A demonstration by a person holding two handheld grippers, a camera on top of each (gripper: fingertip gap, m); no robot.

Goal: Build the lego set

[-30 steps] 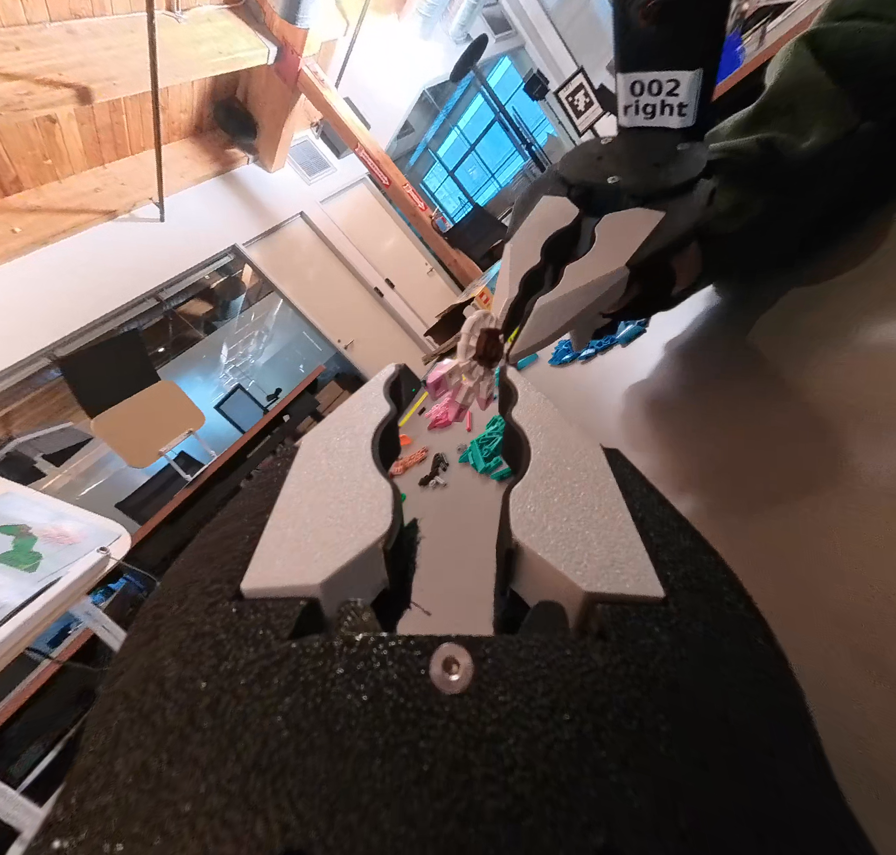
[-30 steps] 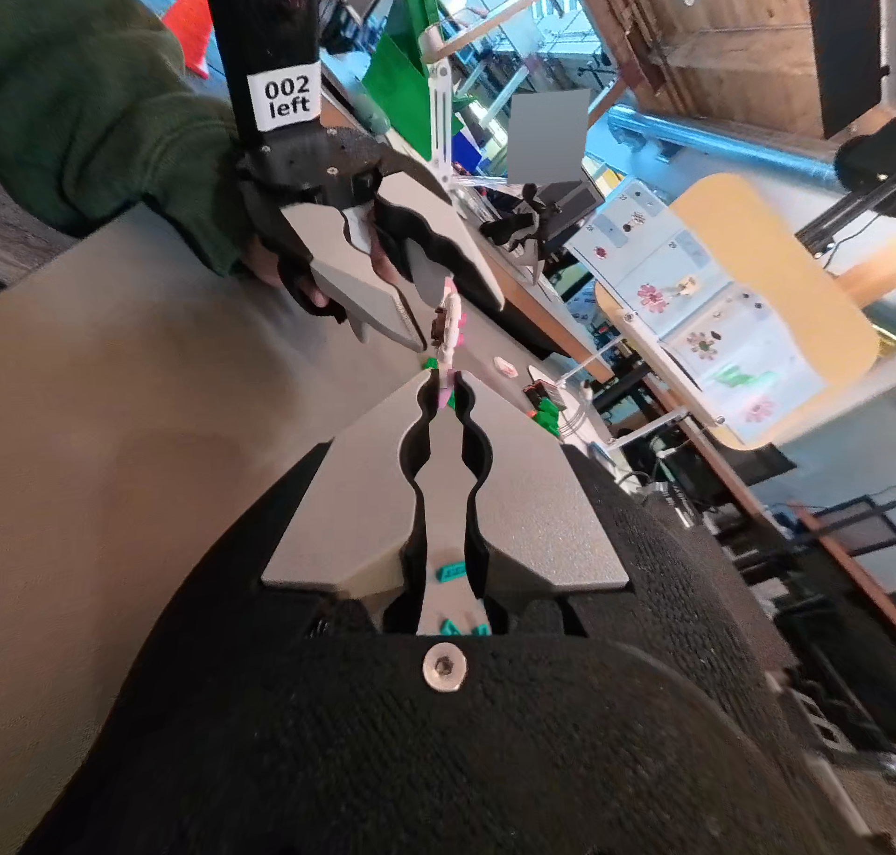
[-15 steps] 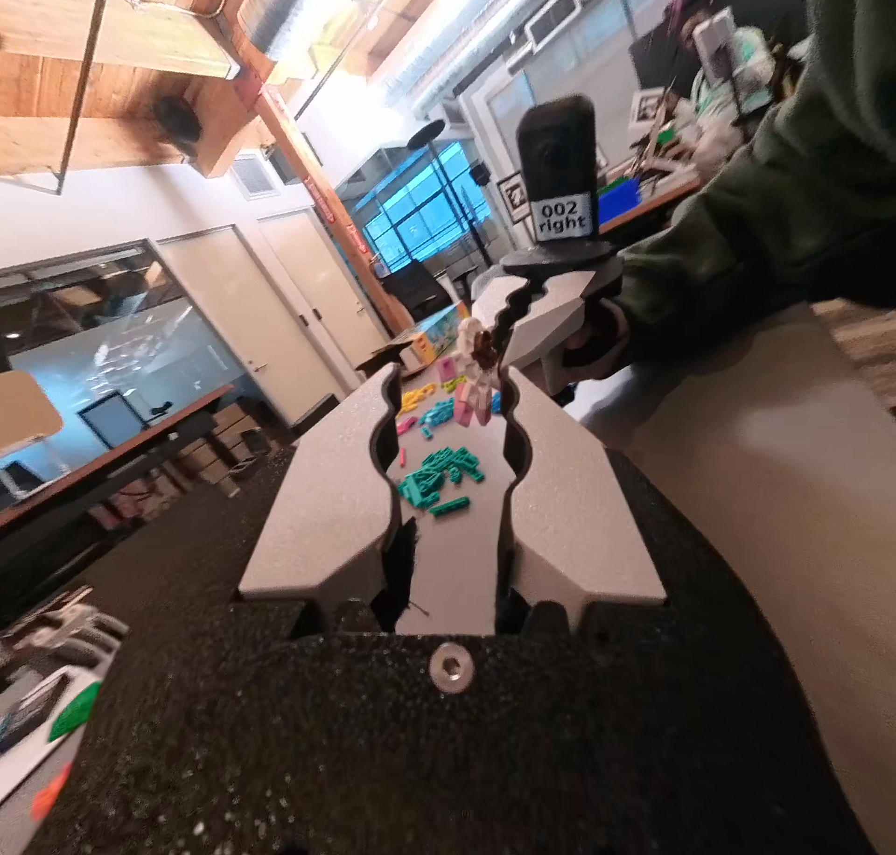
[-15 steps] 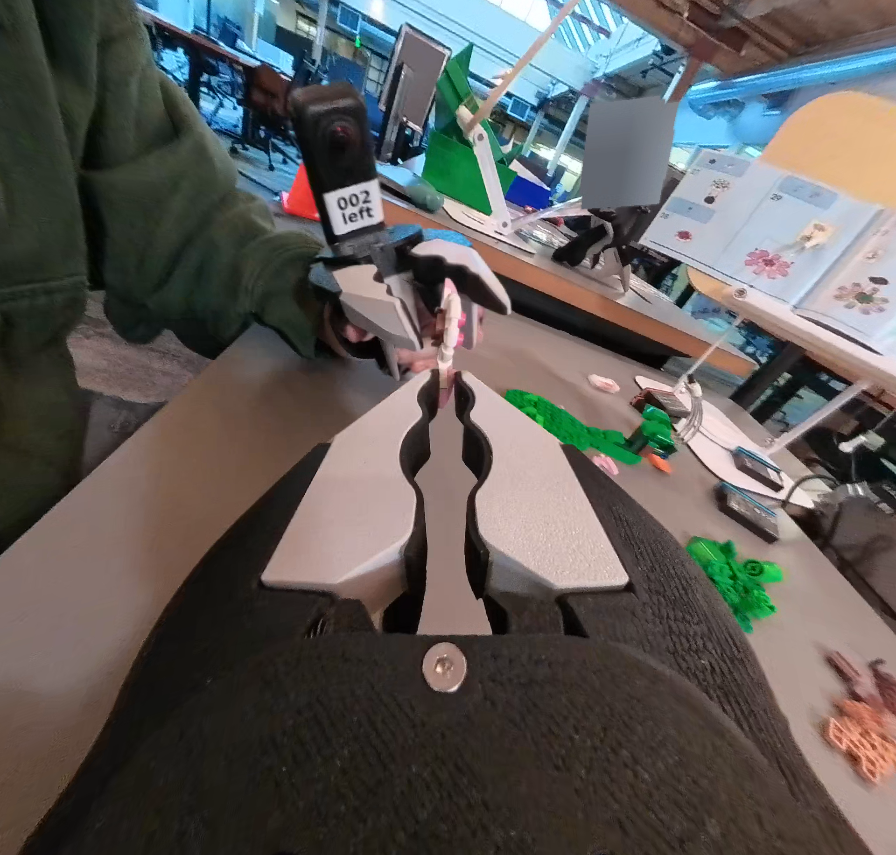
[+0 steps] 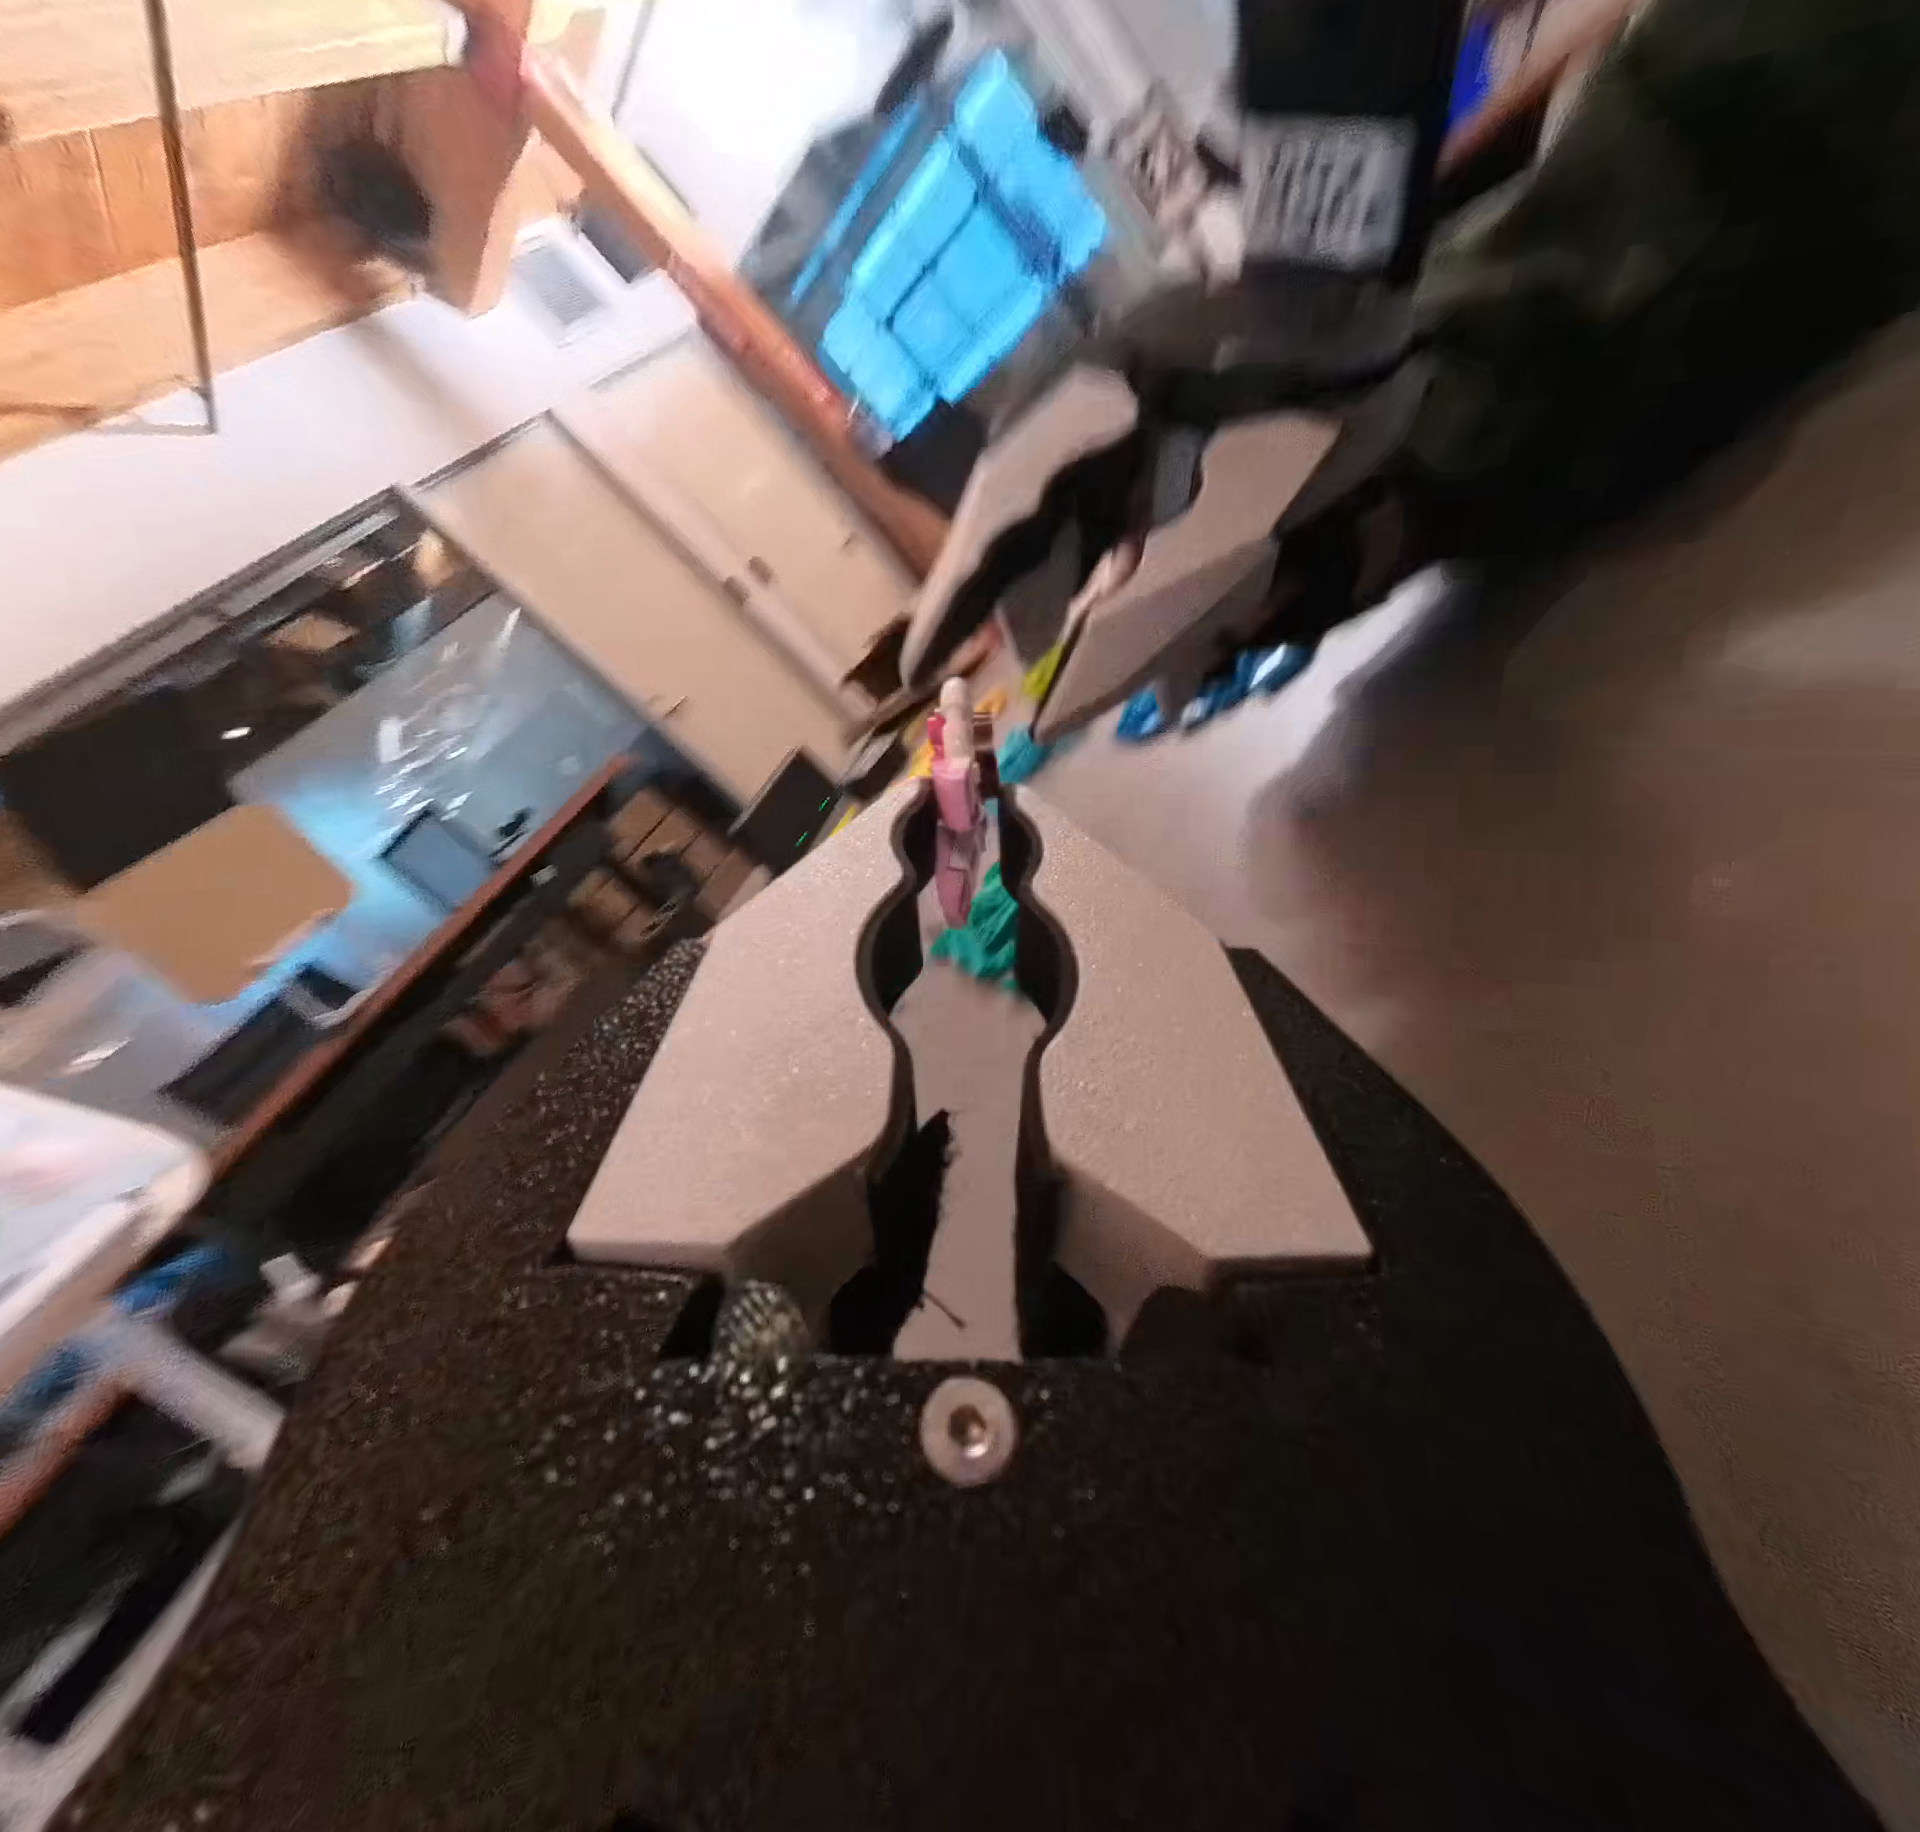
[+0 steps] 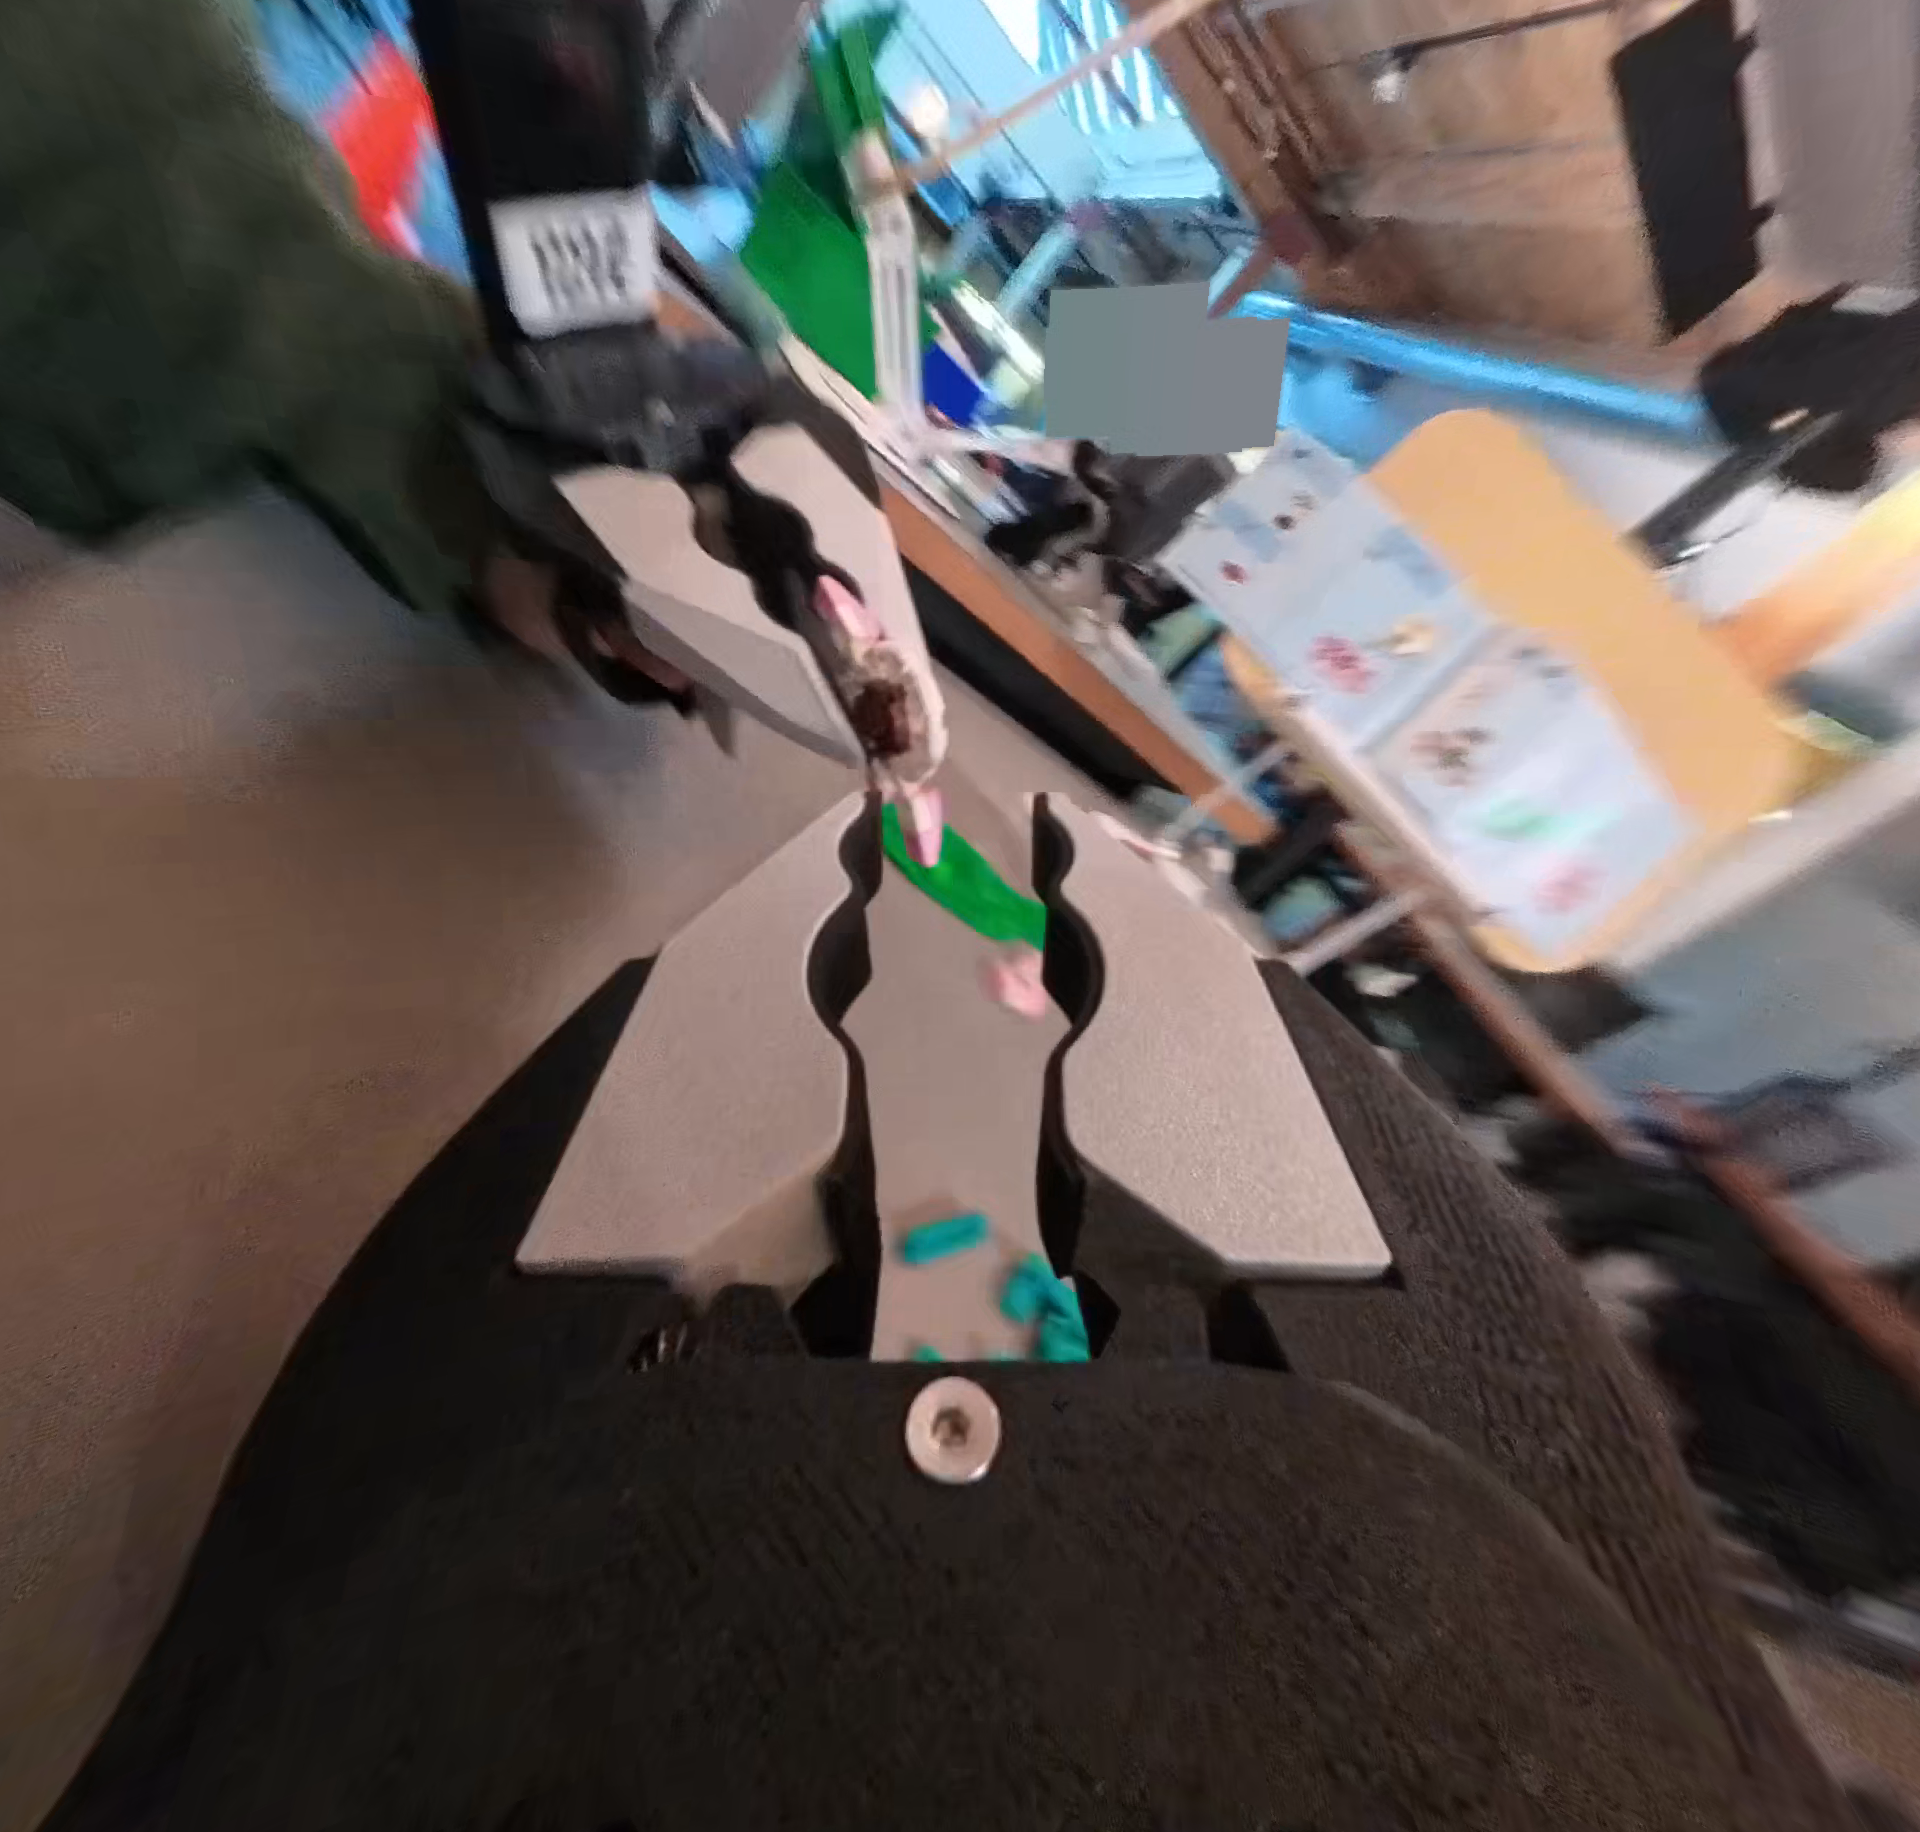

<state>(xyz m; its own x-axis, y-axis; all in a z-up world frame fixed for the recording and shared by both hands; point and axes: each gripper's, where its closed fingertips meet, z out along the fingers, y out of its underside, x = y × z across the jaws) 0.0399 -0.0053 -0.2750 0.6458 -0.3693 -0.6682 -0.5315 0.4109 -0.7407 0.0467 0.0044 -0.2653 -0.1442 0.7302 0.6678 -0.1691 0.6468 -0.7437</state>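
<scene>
A workshop with timber ceiling and glass partitions tilts behind my grey table (image 5: pixel 1662 951), both views smeared by motion. My left tool (image 5: pixel 961 795) is clenched on the pink and white flower piece (image 5: pixel 954 816), pinched at its tips; in the right wrist view the same flower, with its dark centre, sits in that tool's grip (image 6: pixel 883 712). My right tool (image 6: pixel 951 816) is released, its fingers spread and empty, its tips just beside the flower's lowest petal. Teal bricks (image 6: pixel 1023 1283) lie on the table below, a green pile (image 6: pixel 966 889) and a loose pink piece (image 6: pixel 1016 982) farther out. An open instruction booklet (image 6: pixel 1455 702) stands beyond. I judge the flower assembly is mid-build; next I need to fetch another piece with the right tool. Both tools carry white labels, too blurred to read.
</scene>
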